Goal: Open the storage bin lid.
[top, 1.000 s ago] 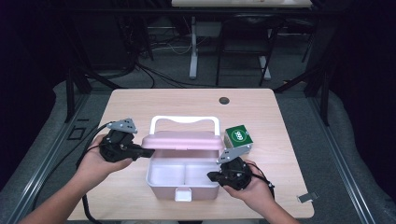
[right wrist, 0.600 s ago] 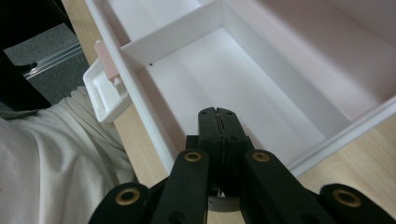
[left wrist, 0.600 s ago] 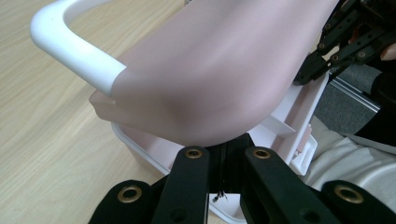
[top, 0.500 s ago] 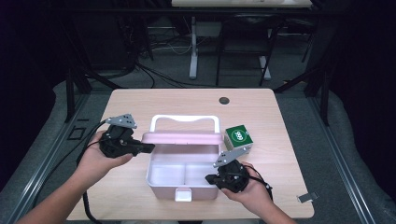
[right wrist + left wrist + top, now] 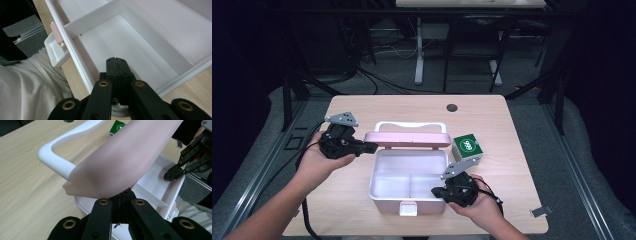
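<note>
Under pink lid [image 5: 127,157], left gripper [image 5: 121,195] tips hidden

Bare table [image 5: 412,107] left open across the upper frame, broken by a dark round hole [image 5: 452,107]; centre blocked by the open white box [image 5: 384,187] and raised pink lid [image 5: 407,139]; right passage narrowed by a green carton [image 5: 467,148].

Dim room, grey floor [image 5: 532,125], desk legs [image 5: 419,55] behind wooden table [image 5: 412,107].

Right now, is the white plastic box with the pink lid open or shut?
Open: the pink lid stands raised behind the white plastic box, and its empty compartments are exposed.
</note>
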Demonstrator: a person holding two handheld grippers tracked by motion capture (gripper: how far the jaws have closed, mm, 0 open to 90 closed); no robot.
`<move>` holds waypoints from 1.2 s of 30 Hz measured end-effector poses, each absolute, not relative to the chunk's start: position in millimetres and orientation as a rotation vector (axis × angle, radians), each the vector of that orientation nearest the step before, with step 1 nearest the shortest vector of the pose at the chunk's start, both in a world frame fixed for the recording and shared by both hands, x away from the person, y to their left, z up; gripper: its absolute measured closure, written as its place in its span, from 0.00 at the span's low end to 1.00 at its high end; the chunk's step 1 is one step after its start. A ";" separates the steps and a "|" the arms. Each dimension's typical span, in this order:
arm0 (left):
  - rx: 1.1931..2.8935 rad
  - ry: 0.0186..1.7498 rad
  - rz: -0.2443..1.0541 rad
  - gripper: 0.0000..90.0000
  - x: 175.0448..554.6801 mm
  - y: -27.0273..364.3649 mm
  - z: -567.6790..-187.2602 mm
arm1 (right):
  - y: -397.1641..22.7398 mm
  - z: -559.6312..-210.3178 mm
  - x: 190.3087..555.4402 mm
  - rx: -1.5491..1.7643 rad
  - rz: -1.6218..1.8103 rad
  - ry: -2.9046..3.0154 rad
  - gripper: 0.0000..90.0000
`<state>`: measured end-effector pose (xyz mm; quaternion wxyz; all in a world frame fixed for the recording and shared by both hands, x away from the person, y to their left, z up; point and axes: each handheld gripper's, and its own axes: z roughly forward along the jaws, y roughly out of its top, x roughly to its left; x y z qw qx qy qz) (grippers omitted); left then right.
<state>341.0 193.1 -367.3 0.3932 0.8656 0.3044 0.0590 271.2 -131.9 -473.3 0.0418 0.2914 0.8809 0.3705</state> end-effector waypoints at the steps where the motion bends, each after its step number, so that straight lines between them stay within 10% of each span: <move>1: 2.194 0.776 0.151 1.00 342.5 192.6 -366.5 | -131.9 -473.3 271.3 0.892 1.133 2.698 1.00; 36: 2.133 0.904 0.244 0.97 393.0 192.4 -355.8 | -132.9 -474.1 272.2 0.894 1.149 2.701 1.00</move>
